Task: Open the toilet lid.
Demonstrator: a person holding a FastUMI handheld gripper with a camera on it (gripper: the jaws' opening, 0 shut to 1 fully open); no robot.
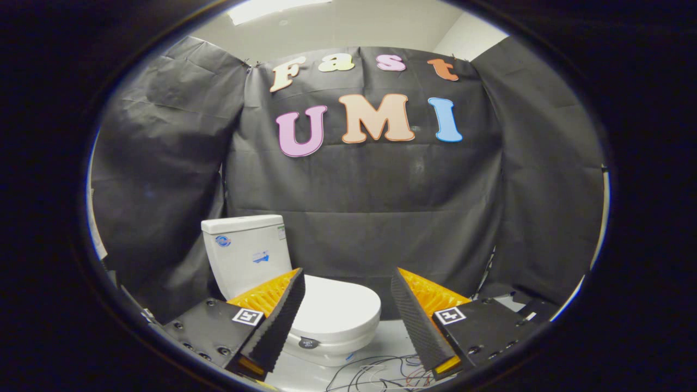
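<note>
A white toilet stands ahead and to the left, its tank (245,253) against the black cloth wall. Its lid (337,307) lies flat and closed over the bowl, and the front rim of the lid points toward the right finger. My gripper (346,283) is open, with a wide gap between its fingers and nothing held. The left finger (280,318) overlaps the lid's left side in the view, hiding that part. The right finger (414,318) stands apart from the toilet, to its right.
Black cloth walls close the booth on three sides. Loose wires (381,375) lie on the pale floor just in front of the toilet bowl, between the fingers. A dark flat object (523,305) sits low by the right wall.
</note>
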